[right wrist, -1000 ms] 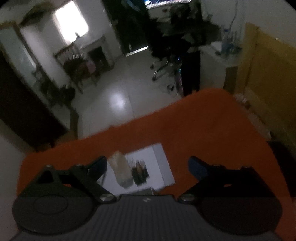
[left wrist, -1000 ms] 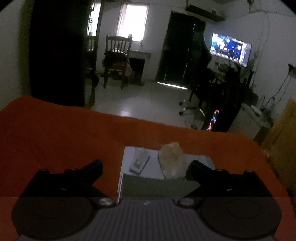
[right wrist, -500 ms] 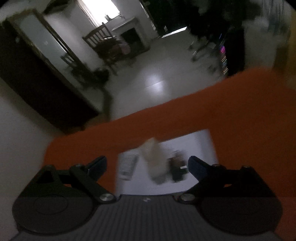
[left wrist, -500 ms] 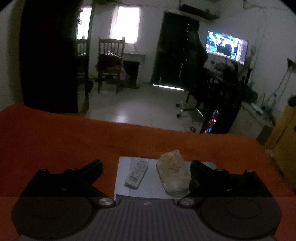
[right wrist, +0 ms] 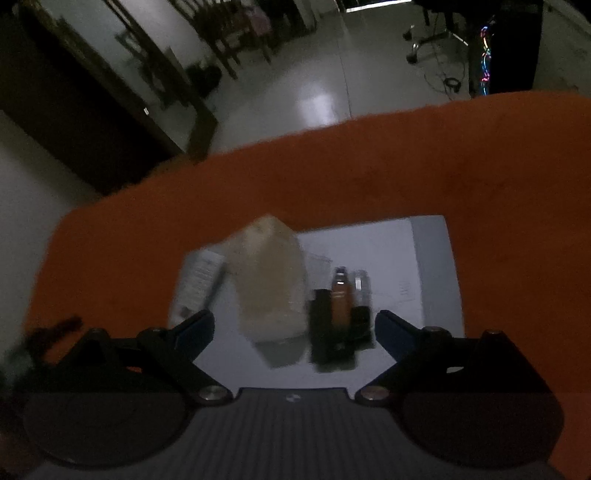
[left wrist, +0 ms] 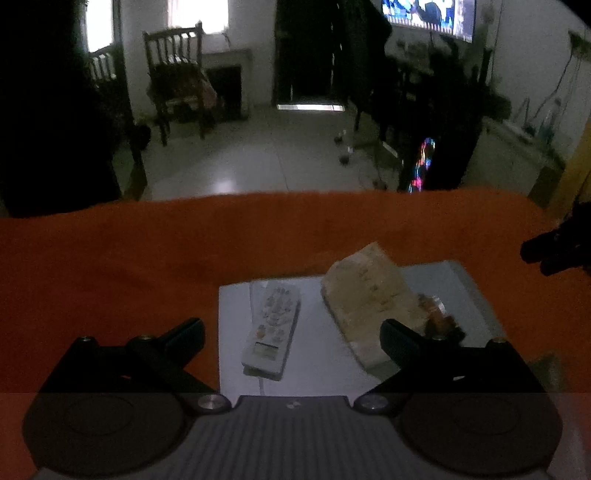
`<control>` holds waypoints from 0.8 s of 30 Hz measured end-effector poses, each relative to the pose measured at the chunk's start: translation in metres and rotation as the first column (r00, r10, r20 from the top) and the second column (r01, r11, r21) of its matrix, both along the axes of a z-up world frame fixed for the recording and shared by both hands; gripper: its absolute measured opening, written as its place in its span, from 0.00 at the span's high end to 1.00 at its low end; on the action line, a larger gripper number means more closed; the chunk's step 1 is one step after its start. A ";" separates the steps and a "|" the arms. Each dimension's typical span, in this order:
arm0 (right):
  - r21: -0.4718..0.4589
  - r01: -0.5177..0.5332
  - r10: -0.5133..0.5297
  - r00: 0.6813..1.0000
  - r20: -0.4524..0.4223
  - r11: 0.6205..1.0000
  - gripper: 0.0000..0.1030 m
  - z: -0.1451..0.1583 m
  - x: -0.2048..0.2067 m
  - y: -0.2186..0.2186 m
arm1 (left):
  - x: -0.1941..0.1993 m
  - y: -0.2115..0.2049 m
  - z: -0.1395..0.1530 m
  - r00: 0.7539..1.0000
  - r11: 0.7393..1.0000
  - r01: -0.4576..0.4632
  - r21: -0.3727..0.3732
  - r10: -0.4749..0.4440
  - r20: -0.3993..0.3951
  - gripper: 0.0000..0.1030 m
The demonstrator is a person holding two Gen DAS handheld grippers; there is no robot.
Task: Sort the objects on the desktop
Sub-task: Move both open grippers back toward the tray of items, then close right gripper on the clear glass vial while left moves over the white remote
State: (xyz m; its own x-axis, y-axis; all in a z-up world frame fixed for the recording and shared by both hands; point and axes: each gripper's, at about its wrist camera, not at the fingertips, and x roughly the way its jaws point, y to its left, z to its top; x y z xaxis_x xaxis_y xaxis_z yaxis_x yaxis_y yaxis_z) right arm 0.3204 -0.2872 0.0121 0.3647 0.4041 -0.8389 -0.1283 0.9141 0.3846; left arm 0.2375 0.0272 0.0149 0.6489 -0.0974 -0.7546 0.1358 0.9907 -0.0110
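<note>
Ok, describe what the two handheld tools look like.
Both look alike: a grey ribbed body with a small pale mark, black arms on silver pivot bolts, and round black discs at each side. The left tool has black fingers; the right tool has dark blue fingers. No cables, hands or sleeves show.

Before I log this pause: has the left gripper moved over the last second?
Yes. The left gripper has tipped downward: the window has climbed to the picture's top edge, and the white sheet with the remote now shows far more fully between the fingers.
</note>
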 end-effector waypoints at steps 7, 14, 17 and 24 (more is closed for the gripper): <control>-0.104 -0.098 0.095 0.995 -0.040 0.990 0.25 -0.064 0.024 0.004 | 0.052 0.006 -0.047 0.995 0.998 0.046 0.045 -0.042 -0.088 0.04; -0.102 -0.126 0.119 0.990 -0.078 0.987 0.33 -0.106 0.028 -0.004 | 0.087 0.002 -0.071 0.985 0.998 0.054 0.014 -0.051 -0.168 0.08; -0.096 -0.130 0.121 0.988 -0.092 0.987 0.35 -0.111 0.027 -0.006 | 0.099 0.003 -0.080 0.979 0.999 0.032 0.009 -0.030 -0.202 0.08; -0.133 -0.147 0.135 0.986 -0.095 0.980 0.40 -0.124 0.023 0.000 | 0.113 0.014 -0.097 0.945 0.997 -0.045 -0.059 0.023 -0.327 0.10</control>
